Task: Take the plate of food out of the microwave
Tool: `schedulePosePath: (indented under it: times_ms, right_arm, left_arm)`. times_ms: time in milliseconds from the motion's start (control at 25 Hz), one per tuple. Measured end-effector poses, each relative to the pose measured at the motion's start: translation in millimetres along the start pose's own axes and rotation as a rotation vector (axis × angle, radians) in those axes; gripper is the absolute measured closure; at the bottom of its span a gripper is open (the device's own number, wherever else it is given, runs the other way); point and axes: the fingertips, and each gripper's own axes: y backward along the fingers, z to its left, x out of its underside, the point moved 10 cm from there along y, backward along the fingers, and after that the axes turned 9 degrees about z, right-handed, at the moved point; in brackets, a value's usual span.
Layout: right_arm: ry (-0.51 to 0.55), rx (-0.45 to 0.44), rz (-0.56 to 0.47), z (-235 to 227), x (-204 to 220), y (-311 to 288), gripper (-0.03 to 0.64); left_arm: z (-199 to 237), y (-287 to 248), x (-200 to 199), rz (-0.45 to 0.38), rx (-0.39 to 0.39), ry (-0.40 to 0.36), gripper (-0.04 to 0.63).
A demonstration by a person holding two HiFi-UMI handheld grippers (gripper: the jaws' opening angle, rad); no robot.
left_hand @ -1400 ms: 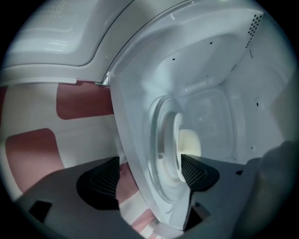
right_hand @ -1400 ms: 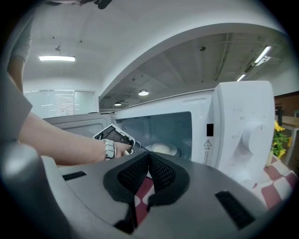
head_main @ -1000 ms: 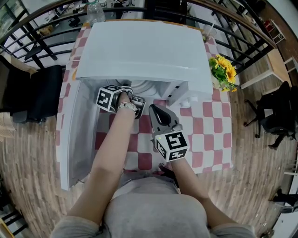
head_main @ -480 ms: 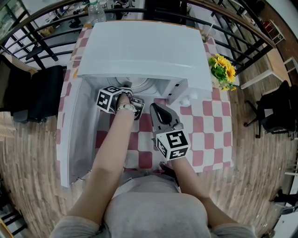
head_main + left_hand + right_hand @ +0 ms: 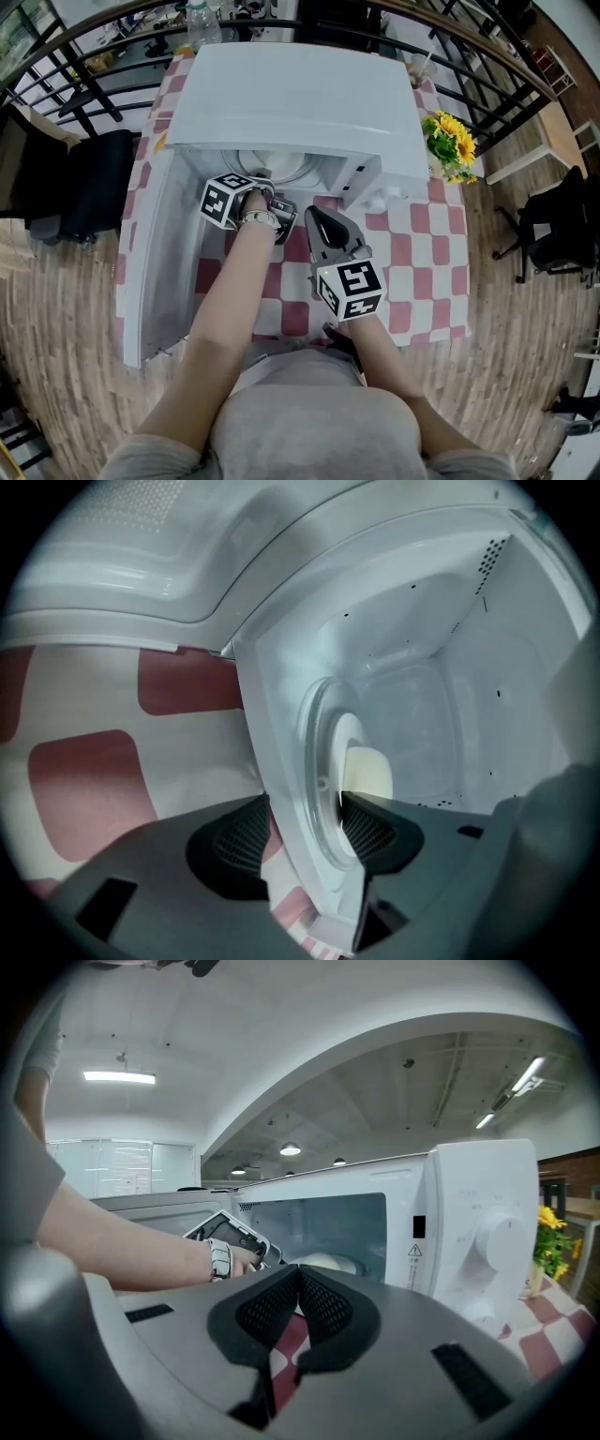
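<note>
White round plate (image 5: pixel 345 752) in glossy microwave (image 5: pixel 450 649)

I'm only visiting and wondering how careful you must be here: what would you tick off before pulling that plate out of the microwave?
1. Microwave door swung wide open: ok.
2. Plate with pale food inside the microwave, within reach: ok.
3. Left tool at the plate's edge: ok. Its jaws have just been closing, and the edge seems to lie between them.
4. Left tool's pads pressing firmly on the plate: cannot tell.
5. Right tool shut, empty, held outside the opening: ok.
6. Sunflowers off to the side, away from the way out: ok.
</note>
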Motion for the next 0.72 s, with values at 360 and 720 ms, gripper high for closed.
schedulePosePath:
  times_ms: [360, 720]
  right_arm:
    - [0.007, -0.001, -0.007, 2.6, -1.9, 4.3, 0.594]
    - [0.011, 0.001, -0.015, 5.9, -3.5, 8.9, 0.594]
  left_arm:
    - [1.8, 8.2, 4.0, 0.0, 0.033, 0.005, 0.428]
    - [3.2, 16.2, 8.2, 0.009, 0.071, 0.056, 0.509]
